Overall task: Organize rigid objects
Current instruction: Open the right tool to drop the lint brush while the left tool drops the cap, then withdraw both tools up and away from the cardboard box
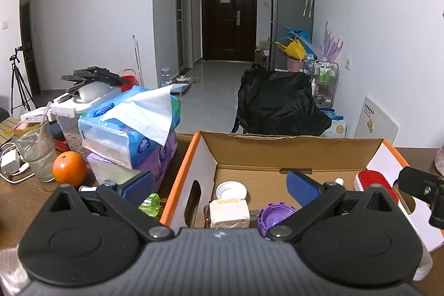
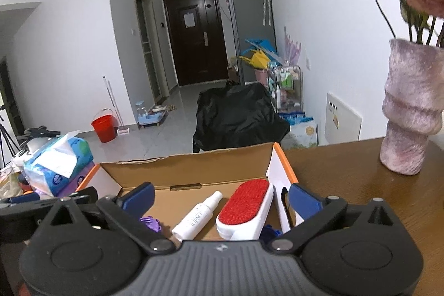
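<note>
Crowding the left side of the table [image 2: 347, 165] are two stacked tissue packs [image 1: 133, 135], an orange [image 1: 69, 167], a drinking glass [image 1: 37, 154] and a small green bottle [image 1: 151, 204], all just beside the open cardboard box [image 1: 291, 154]. At right stands one pink vase [image 2: 410, 107] of dried flowers, well apart from the box. Inside the box lie one lint brush [image 2: 245, 208] with a red pad, one white spray bottle [image 2: 198, 215] beside it, one white lid [image 1: 231, 190], one white plug adapter [image 1: 228, 214] and one purple cap [image 1: 276, 217]. Both tools hang above the box — the left hand-held gripper [image 1: 222, 186] and the right hand-held gripper [image 2: 222, 200] each spread fully wide, holding nothing.
</note>
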